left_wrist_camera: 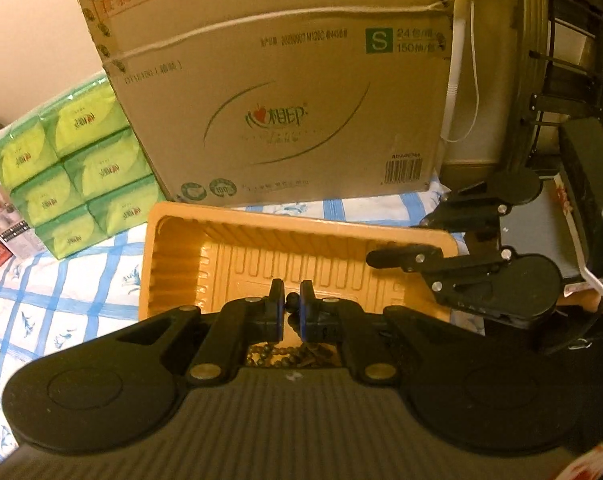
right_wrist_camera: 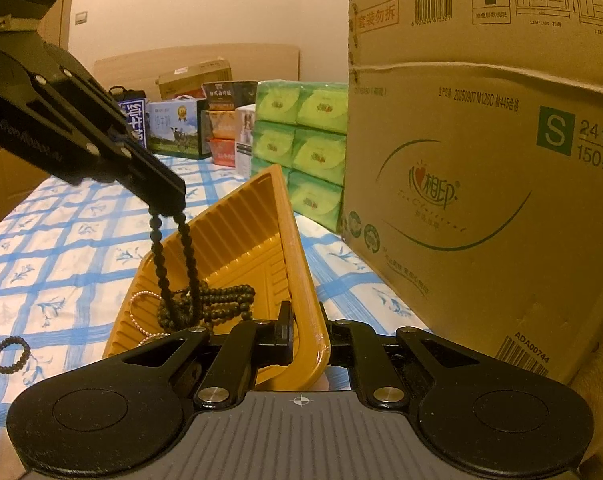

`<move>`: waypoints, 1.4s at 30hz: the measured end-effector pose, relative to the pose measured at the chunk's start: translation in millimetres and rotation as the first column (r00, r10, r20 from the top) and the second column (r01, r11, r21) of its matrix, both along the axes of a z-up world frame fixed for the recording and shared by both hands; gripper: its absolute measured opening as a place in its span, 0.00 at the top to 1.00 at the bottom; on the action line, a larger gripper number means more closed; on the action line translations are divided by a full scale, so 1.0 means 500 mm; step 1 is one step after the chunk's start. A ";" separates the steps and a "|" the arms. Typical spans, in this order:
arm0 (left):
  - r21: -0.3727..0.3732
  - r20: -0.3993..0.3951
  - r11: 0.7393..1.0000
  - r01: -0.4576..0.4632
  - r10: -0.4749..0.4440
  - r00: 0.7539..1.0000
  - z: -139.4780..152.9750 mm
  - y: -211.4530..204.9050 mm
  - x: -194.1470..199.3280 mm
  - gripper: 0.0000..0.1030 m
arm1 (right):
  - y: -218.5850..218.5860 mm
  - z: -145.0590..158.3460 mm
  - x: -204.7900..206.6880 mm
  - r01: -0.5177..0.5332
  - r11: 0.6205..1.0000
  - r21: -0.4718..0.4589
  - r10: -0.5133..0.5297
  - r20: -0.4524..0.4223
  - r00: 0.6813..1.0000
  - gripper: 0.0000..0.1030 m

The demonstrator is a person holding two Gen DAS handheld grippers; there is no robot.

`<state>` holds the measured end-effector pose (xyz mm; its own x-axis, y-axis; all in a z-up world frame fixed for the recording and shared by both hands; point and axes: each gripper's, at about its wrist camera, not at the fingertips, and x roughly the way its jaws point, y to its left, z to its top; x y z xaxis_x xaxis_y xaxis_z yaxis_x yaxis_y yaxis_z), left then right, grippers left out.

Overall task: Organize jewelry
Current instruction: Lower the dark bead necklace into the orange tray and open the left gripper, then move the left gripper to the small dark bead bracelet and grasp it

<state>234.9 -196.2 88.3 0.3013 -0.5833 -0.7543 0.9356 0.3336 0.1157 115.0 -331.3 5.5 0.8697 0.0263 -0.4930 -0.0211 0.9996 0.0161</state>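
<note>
Right wrist view: right tongs [right_wrist_camera: 307,336] clamp tray rim [right_wrist_camera: 301,264]; left tongs [right_wrist_camera: 165,206] pinch dangling beads [right_wrist_camera: 189,248].

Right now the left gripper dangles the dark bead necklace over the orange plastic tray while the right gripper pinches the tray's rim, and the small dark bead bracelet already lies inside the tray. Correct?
Not quite. The small dark bead bracelet lies outside the orange plastic tray, on the blue-checked cloth, as the right wrist view shows. The left gripper does dangle the dark bead necklace over it, and the right gripper pinches the rim.
</note>
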 end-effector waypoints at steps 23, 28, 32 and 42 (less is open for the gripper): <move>-0.170 0.030 0.925 -0.339 0.348 0.937 0.038 0.177 0.016 0.82 | -0.001 0.003 -0.003 -0.001 1.000 -0.002 0.001 0.001 1.000 0.92; -0.222 0.038 0.852 -0.474 0.493 0.869 0.034 0.273 -0.021 0.78 | -0.002 0.005 -0.004 -0.002 1.000 0.000 0.002 0.002 1.000 0.92; -0.252 0.037 0.777 -0.577 0.603 0.797 0.015 0.347 -0.060 0.75 | 0.000 0.005 -0.006 -0.003 1.000 -0.004 0.003 0.000 1.000 0.92; -0.273 -0.023 0.566 -0.778 0.804 0.594 -0.050 0.484 -0.156 0.69 | 0.002 0.007 -0.007 -0.007 1.000 -0.012 0.007 -0.001 1.000 0.92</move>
